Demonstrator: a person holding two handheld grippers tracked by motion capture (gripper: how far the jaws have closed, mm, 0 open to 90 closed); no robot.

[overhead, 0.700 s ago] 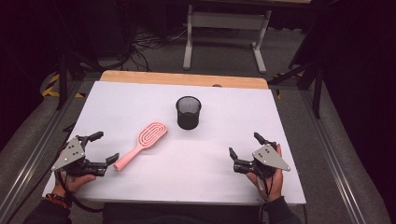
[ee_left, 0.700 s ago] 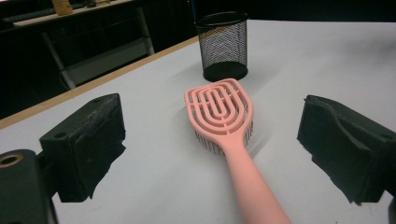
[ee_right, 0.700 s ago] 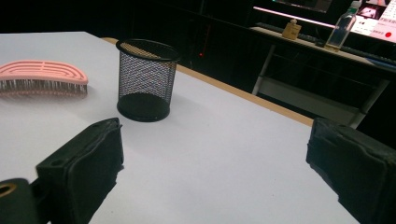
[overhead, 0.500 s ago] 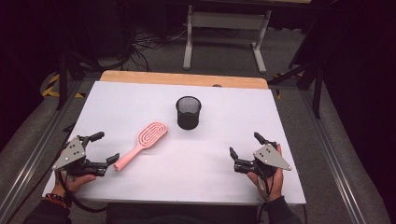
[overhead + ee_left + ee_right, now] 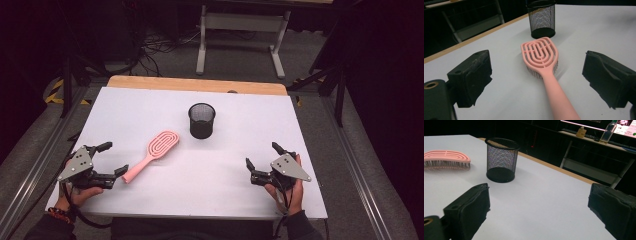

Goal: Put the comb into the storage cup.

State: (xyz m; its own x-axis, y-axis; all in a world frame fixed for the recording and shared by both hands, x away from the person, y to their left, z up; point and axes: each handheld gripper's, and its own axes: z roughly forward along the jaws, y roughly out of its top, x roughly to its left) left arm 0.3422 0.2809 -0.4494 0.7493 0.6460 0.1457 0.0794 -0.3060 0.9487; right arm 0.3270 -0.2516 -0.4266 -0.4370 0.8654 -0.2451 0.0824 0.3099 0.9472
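1. Lying flat on the white table [image 5: 240,180], the pink hairbrush [image 5: 152,154] rests left of centre, its handle end pointing toward the near-left corner.
2. Left tool [image 5: 111,159] sits near the near-left corner with its jaws spread wide, holding nothing; the handle tip lies just beside one jaw, and in the left gripper view the handle runs up between the jaws, clear of both.
3. Right tool [image 5: 261,156] rests by the near-right corner, jaws wide apart and holding nothing.
4. Black mesh cup [image 5: 202,120] stands upright at mid-table, just beyond the brush head.
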